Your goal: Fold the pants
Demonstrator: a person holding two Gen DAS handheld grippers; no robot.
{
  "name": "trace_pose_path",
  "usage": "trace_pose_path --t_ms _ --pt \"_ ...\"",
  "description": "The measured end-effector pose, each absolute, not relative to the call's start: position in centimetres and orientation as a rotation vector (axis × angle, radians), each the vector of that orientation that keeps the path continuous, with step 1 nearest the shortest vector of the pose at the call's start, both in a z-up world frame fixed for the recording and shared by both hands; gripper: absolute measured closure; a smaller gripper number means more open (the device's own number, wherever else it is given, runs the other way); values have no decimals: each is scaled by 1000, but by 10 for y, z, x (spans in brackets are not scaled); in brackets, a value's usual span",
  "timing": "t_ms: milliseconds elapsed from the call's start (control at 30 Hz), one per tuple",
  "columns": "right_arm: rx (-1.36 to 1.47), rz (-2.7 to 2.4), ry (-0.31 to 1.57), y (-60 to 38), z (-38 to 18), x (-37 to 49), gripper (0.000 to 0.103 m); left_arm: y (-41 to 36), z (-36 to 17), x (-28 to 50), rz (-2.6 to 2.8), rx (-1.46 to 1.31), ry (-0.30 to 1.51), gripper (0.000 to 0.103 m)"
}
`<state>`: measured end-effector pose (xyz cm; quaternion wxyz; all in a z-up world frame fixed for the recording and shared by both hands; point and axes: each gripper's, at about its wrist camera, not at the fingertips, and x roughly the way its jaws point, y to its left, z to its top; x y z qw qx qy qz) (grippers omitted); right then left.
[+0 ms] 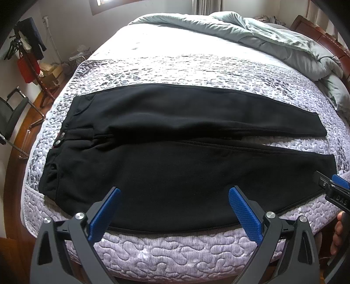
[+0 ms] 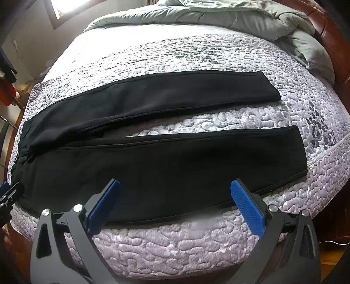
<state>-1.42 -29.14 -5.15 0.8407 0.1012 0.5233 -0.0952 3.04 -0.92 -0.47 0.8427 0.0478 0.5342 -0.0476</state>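
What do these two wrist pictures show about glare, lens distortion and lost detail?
Left wrist view: window light washes out the far part of the grey pebble-quilted bedspread, the fisheye bows the bed into a dome, and the black fleece pants are nearly featureless. Right wrist view: the bright window blows out, glare whitens the far quilt, and the edges vignette.

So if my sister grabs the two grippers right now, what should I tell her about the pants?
Left gripper: jaws open, holding nothing, over the near leg by the bed's edge.
Right gripper: jaws open, holding nothing, over the same leg, nearer the cuff.
Black pants: flat on the quilted bed, waist to the left, legs spread slightly apart.
Done: pants laid out.
Left: every fold. Probably start by bringing the near leg over the far leg.
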Motion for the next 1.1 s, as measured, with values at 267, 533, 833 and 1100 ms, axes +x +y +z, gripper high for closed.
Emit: trace_pose_path --t_ms 267,533,833,1100 --pt "243 -199 1104 -298 -56 -13 3 -14 -12 34 -103 107 1148 4" --pt "217 -192 1078 -361 -51 10 3 -40 -47 72 -157 114 1276 4" --pt "271 -270 1232 -539 -84 117 3 -132 -51 175 -524 -156 1294 4" --pt "284 -198 1343 -591 -136 189 3 -195 -67 235 -466 58 1264 4"
